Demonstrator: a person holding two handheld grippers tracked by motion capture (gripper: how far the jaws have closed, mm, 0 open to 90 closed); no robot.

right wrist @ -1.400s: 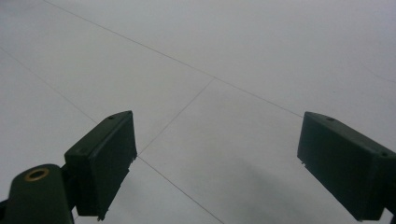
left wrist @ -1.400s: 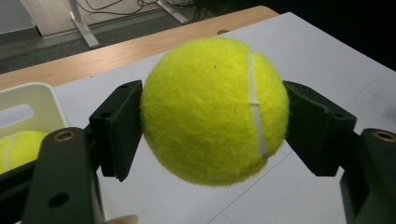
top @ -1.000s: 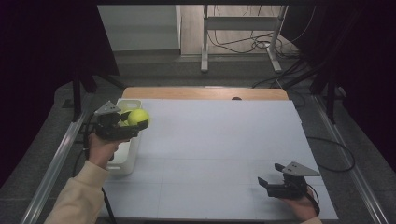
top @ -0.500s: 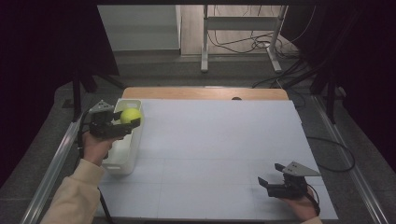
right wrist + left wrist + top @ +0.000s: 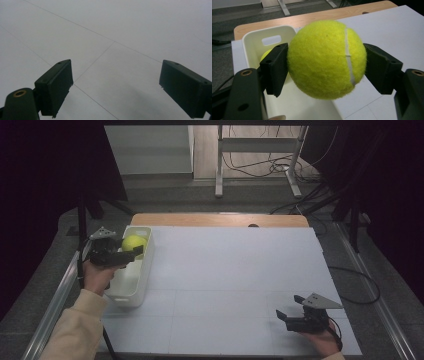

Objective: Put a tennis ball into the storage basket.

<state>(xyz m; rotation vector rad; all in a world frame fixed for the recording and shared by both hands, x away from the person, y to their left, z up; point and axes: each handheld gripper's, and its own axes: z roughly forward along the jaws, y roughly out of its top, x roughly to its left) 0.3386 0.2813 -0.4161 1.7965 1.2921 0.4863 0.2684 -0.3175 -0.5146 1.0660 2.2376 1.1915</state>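
A: Begin nearest the left gripper (image 5: 325,72). What sits between its jaws?

B: A yellow tennis ball (image 5: 327,58). Both black pads press against its sides, so the gripper is pinching the ball and carrying it clear of any surface.

A: And directly past the ball?

B: Just beneath and behind it is a white bin (image 5: 255,42), open at the top, with a slot handle in its far wall. In the left gripper view a second tennis ball (image 5: 265,54) peeks out beside the left-hand pad, lying inside the bin.

A: Does the high view agree?

B: Yes. There the left gripper (image 5: 131,252) holds the ball (image 5: 134,242) above the bin (image 5: 142,270), over its far half. The bin stands at the left edge of the white table (image 5: 235,270).

A: Now the right gripper (image 5: 116,87).

B: Its jaws are spread wide with nothing between them. Below and ahead of them lies only the bare table top (image 5: 125,30), crossed by thin seams.

A: Where does it sit relative to the other?

B: In the high view the right gripper (image 5: 287,316) rests low near the front right corner, well apart from the left gripper and the bin.
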